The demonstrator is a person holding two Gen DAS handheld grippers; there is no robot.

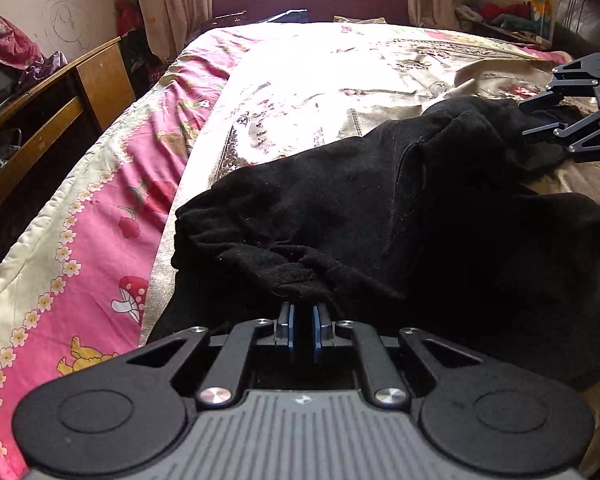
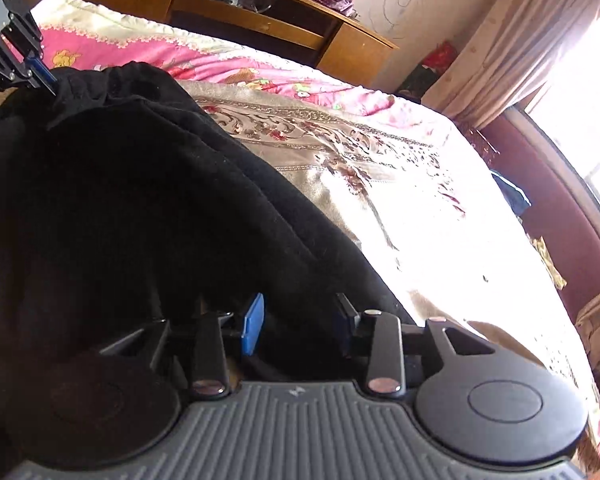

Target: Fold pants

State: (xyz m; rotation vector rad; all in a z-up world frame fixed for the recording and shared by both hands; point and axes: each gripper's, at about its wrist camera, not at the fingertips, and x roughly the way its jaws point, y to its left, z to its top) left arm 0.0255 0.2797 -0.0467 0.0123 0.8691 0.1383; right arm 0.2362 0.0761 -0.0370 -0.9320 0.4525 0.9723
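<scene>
Pants (image 1: 380,208), black fleece, lie bunched lengthwise on the bed (image 1: 300,80). We find left gripper (image 1: 303,312) jaws pinching their near edge; right gripper (image 2: 300,316) jaws spread over the right end.

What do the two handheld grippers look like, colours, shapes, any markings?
Both match: the left gripper and right gripper have black linkage arms with silver pivot bolts, blue finger pads, round black discs either side, and a ribbed grey body bearing a small logo. No cables or sleeves show.
</scene>
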